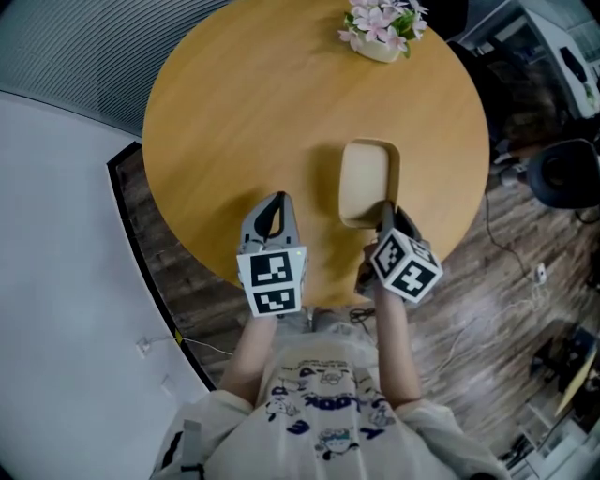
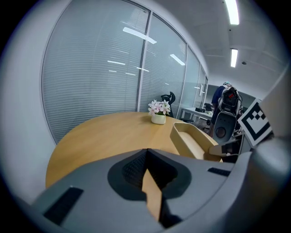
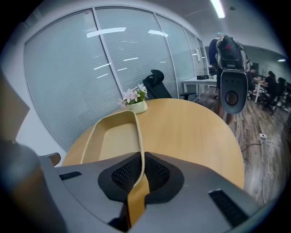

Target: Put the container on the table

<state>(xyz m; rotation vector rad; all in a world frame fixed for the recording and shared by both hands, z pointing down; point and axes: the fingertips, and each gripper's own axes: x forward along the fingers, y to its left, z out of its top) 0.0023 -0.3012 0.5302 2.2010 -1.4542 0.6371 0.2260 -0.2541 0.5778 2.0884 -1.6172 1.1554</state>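
Nearest me, my right tool (image 3: 140, 169) is clamped on the near wall of the tan container (image 1: 364, 180), the single hold that carries it. The container stretches ahead of that tool over the round counter (image 1: 234, 112); resting or just clear, I cannot tell. To its left, my left tool (image 1: 272, 214) is closed on nothing, spare. Far ahead sits a potted flower (image 1: 380, 28).

Ceiling strip lights (image 2: 232, 11) are shining evenly over my round table (image 1: 244, 112), glaring off the glass wall (image 2: 104, 68). Both gripper views are bending and darkening at the edges; far desks (image 3: 200, 82) are looking soft, perhaps out of focus.
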